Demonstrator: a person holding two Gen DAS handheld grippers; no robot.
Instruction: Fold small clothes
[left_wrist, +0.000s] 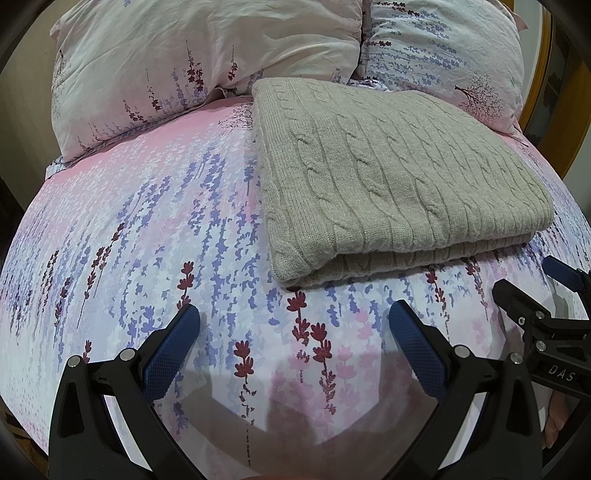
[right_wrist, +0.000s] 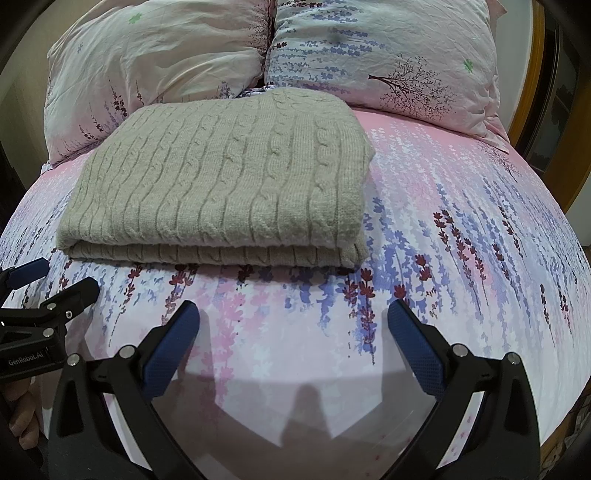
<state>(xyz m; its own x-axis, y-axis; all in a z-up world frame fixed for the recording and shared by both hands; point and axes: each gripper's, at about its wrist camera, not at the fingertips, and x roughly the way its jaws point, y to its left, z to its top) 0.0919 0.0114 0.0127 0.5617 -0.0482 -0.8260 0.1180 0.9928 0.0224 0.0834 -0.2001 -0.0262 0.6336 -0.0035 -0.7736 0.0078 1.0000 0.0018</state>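
A beige cable-knit sweater (left_wrist: 399, 181) is seen folded into a thick rectangle and laid flat on the bed (left_wrist: 147, 236), toward its head end; the folded layers are shown stacked at the near edge. The bed is covered by a pink and lilac sheet printed with trailing flowers. Two pillows in matching floral cases are propped behind the sweater: the left pillow (left_wrist: 192, 62) and the right pillow (left_wrist: 454, 55), and the far edge of the sweater lies just beside, perhaps touching, the gap between them. The left hand-held gripper (left_wrist: 293, 325) is held over bare sheet just in front of the sweater, its blue-padded fingers (left_wrist: 173, 354) spread wide and grasping nothing. The right hand-held gripper (right_wrist: 293, 325) is likewise released, with its jaws apart and nothing between them, near the sweater's front right corner. Each tool is glimpsed at the edge of the other's view, so they are held side by side. Nothing lies between the grippers and the sweater except open sheet. A wooden frame (right_wrist: 532, 92) is visible beyond the right pillow.
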